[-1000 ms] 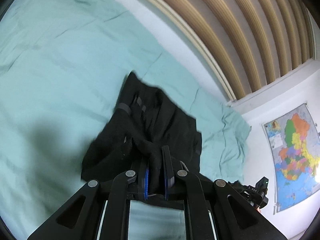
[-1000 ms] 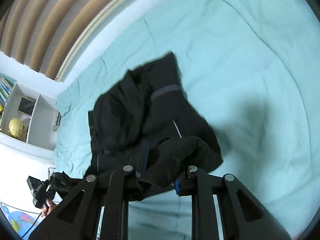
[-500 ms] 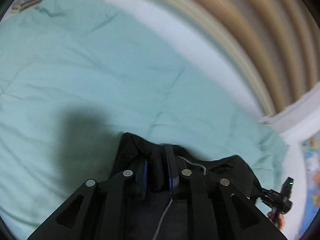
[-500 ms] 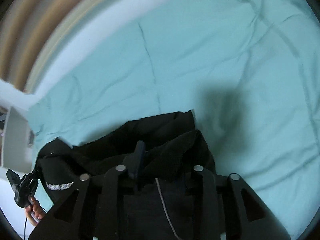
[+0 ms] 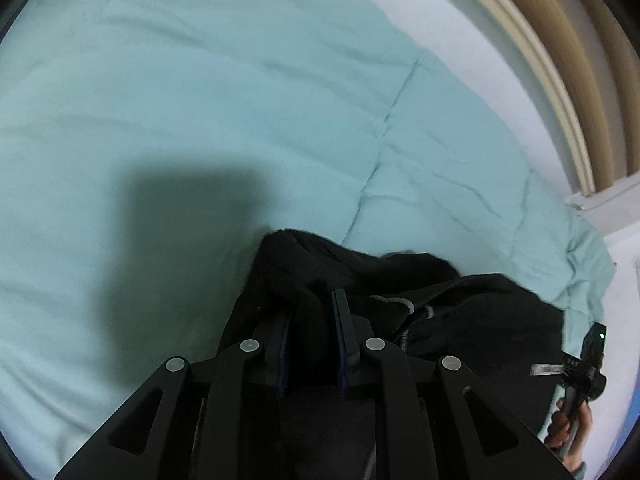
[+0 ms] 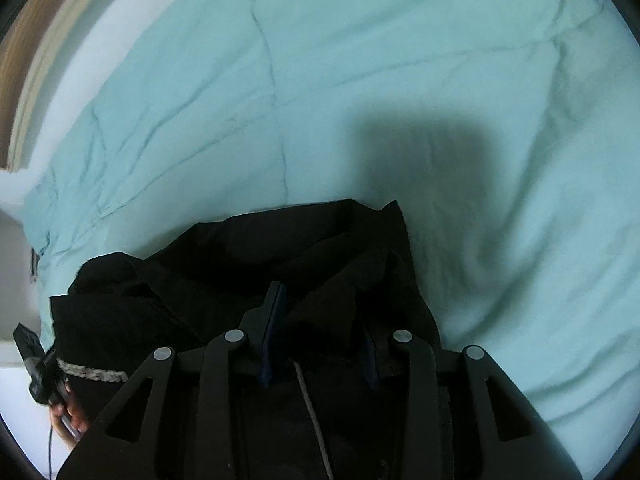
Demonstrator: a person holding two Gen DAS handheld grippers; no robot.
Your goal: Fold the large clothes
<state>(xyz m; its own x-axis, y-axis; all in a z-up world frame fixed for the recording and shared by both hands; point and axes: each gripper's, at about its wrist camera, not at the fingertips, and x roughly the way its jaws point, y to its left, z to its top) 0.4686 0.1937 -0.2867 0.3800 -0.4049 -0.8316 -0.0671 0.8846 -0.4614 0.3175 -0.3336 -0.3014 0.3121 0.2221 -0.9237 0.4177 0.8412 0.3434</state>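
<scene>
A large black garment (image 5: 460, 312) with a light drawstring lies bunched at the near edge of a bed with a pale teal cover (image 5: 200, 100). My left gripper (image 5: 312, 312) is shut on a fold of its black cloth. In the right wrist view the same garment (image 6: 240, 264) spreads to the left, with a printed label near its left edge. My right gripper (image 6: 320, 312) is shut on another bunch of the cloth; its right finger is mostly covered by fabric. Both grippers hold the cloth low over the bed.
The teal cover (image 6: 400, 80) stretches wide beyond the garment, creased, with dark shadows of the grippers on it. A wooden slatted headboard (image 5: 580, 60) rises at the back. A person's hand holding a small black camera (image 5: 584, 364) is at the bed's edge; the camera also shows in the right wrist view (image 6: 36, 364).
Both grippers have come down toward the bed with the garment. It hung spread in the air a second ago; now it lies bunched at the near edge.
</scene>
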